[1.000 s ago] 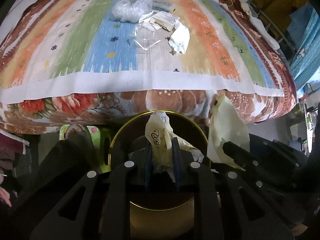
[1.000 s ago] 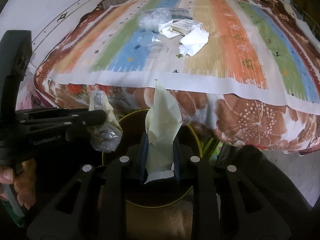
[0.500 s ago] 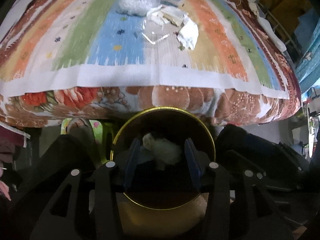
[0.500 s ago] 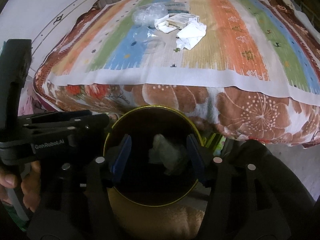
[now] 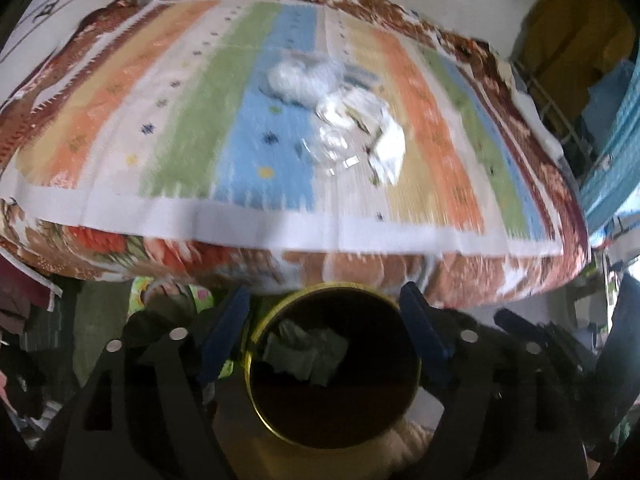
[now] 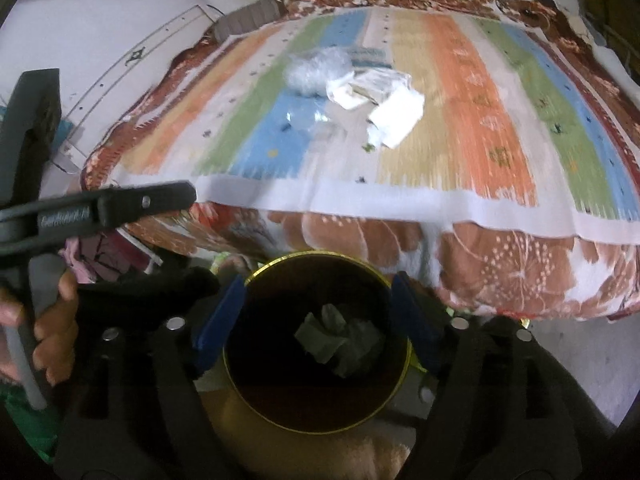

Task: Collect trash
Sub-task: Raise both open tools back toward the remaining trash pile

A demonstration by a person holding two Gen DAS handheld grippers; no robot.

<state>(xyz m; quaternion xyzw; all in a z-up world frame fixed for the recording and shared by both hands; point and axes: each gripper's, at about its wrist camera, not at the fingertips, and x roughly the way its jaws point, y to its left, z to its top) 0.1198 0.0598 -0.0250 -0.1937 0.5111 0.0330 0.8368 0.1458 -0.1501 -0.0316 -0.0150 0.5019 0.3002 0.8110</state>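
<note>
Crumpled wrappers (image 6: 340, 336) are seen lying at the bottom of a round gold-rimmed bin (image 6: 404, 344) on the floor just beside the bed (image 6: 480, 272). Both tools are held above the bin's mouth, the left tool (image 5: 326, 332) and the right tool (image 6: 316, 316) spread wide with nothing gripped. More trash (image 6: 360, 88), plastic and paper, is left on the striped blanket (image 6: 480, 128), well apart from the bin.
</note>
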